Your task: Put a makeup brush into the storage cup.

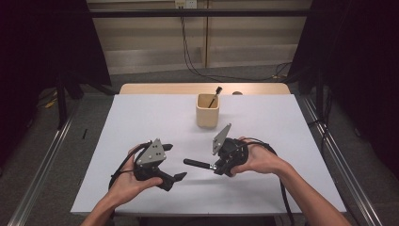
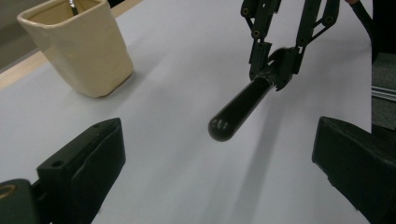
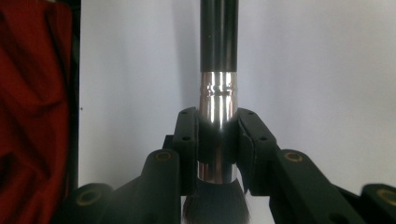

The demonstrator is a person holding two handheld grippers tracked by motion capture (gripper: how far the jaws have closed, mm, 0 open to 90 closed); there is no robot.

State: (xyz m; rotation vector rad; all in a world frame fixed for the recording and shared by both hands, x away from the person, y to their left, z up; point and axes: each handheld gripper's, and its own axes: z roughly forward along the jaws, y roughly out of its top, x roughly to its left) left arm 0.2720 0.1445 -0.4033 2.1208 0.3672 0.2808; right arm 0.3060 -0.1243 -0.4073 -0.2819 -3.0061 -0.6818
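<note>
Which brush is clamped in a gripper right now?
The black-handled brush in the right gripper, held level; the other brush stands in the beige cup.

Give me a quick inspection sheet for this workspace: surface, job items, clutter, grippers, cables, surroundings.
Surface: white tabletop with a wooden strip along its far edge.
Job's things: black-handled makeup brush with chrome ferrule, held level above the table; beige cup near the far edge, a thin brush standing in it.
Clutter: nothing seen.
Grippers: right gripper shut on the ferrule; left gripper open, facing the handle tip.
Cables: black leads on the floor behind; gripper cables trail off the near edge.
Surroundings: dark curtains, metal floor rails.
</note>
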